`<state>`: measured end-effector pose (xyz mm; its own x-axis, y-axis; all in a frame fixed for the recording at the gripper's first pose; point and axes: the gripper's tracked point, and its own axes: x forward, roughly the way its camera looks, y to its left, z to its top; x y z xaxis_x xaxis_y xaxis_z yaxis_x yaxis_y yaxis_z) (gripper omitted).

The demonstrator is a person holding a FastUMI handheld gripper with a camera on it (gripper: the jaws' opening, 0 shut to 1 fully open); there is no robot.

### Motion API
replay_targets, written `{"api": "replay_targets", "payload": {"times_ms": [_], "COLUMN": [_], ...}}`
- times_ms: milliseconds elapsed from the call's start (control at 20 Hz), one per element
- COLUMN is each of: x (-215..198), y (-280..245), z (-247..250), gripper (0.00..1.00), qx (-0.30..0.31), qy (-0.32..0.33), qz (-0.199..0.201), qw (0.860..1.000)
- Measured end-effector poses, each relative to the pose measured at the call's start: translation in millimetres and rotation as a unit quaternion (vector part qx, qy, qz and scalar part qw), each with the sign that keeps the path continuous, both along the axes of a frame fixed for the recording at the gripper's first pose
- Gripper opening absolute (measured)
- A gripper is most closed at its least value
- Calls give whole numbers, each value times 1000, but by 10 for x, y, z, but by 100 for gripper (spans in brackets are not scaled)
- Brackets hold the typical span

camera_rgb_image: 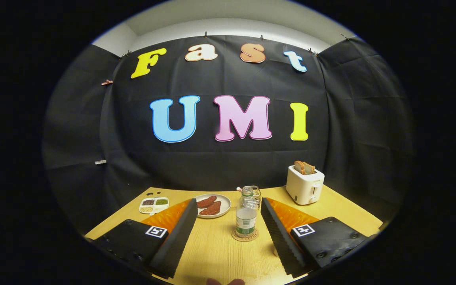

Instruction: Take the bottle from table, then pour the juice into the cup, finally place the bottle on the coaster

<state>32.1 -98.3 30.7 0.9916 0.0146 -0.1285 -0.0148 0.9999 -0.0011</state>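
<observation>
Bottle (246, 215) stands upright on the coaster (245, 236) just ahead of my fingers (227, 209), spread wide and empty; task looks finished

Black cloth wall (228, 158) behind wooden table (220, 253).

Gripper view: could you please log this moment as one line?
tongs: open, apart from bottle | bottle: upright on coaster, between fingers | table: plate, toaster beyond
</observation>
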Motion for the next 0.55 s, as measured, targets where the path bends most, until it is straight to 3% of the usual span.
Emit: {"api": "replay_targets", "payload": {"times_ms": [550], "x": [-208], "y": [-76], "z": [54], "gripper": [98], "qx": [-12], "qy": [9], "qz": [50], "qw": [999]}}
